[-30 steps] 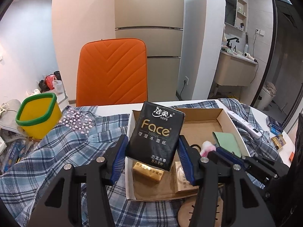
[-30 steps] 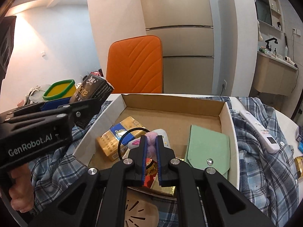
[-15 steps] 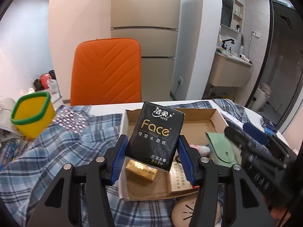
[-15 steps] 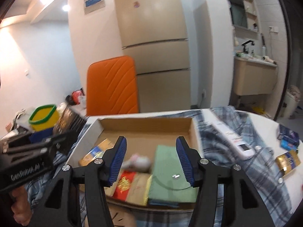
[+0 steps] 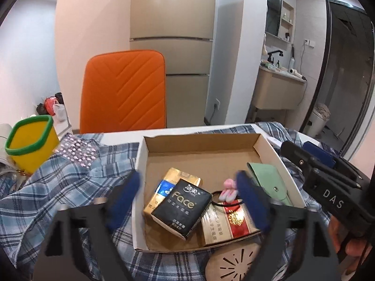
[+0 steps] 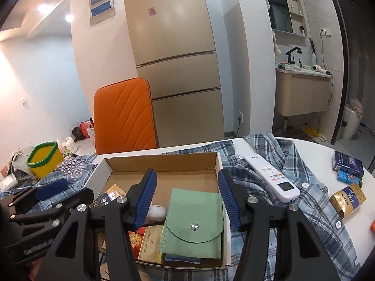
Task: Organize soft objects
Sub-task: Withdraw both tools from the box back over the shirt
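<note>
A black "Face" tissue pack [image 5: 181, 207] lies in the cardboard box [image 5: 201, 138], leaning on a gold and blue carton [image 5: 172, 183]. My left gripper [image 5: 187, 201] is open and empty above it, its fingers blurred. A pink-ended hair tie [image 5: 228, 190] lies in the box beside a green snap pouch [image 5: 269, 180]. In the right wrist view my right gripper [image 6: 187, 196] is open and empty over the green pouch [image 6: 194, 220], with the pink pompom [image 6: 157, 212] by its left finger. The box's far wall [image 6: 164, 162] shows behind.
A plaid shirt [image 5: 58, 182] covers the table around the box. A yellow green-rimmed bin [image 5: 30, 140] stands at left and an orange chair [image 5: 124, 91] behind. A white remote [image 6: 271, 178] and small boxes [image 6: 346, 201] lie at right. A round wooden piece [image 5: 234, 264] sits in front.
My left gripper opened and let go of the black tissue pack, which now lies in the box. My right gripper released the pink hair tie earlier and has drawn back, open.
</note>
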The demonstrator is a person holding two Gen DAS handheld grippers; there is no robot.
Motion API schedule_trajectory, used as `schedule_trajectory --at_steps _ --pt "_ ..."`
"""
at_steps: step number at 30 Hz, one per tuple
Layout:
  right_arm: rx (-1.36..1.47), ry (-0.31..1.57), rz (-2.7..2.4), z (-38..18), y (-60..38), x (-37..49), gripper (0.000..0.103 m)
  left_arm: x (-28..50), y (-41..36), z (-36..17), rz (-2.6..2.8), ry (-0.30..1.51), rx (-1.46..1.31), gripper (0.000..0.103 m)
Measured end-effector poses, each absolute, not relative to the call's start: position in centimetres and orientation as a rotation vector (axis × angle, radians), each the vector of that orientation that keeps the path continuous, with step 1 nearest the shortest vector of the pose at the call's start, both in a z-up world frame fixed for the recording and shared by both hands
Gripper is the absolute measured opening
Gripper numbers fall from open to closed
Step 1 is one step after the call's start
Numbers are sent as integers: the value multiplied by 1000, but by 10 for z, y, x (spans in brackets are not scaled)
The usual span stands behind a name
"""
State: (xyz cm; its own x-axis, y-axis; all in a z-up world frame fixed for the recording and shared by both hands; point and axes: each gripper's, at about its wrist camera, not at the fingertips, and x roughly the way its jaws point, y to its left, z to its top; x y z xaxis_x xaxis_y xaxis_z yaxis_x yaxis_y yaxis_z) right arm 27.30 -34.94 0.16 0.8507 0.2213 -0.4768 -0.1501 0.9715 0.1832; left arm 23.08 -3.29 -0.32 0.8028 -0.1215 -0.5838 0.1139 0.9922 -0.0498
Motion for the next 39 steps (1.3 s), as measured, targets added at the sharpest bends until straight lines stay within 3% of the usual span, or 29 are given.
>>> schedule_trajectory --at_steps 6,10,24,39 --pt "140 490 187 9 -353 269 61 223 -32 6 -103 575 5 95" --pt "113 417 140 16 -354 260 87 213 -34 16 -78 524 50 96" --pt "118 283 178 72 -371 203 88 140 -33 66 -116 356 12 97" --pt "109 229 221 73 -397 124 88 64 -37 58 -136 263 18 102"
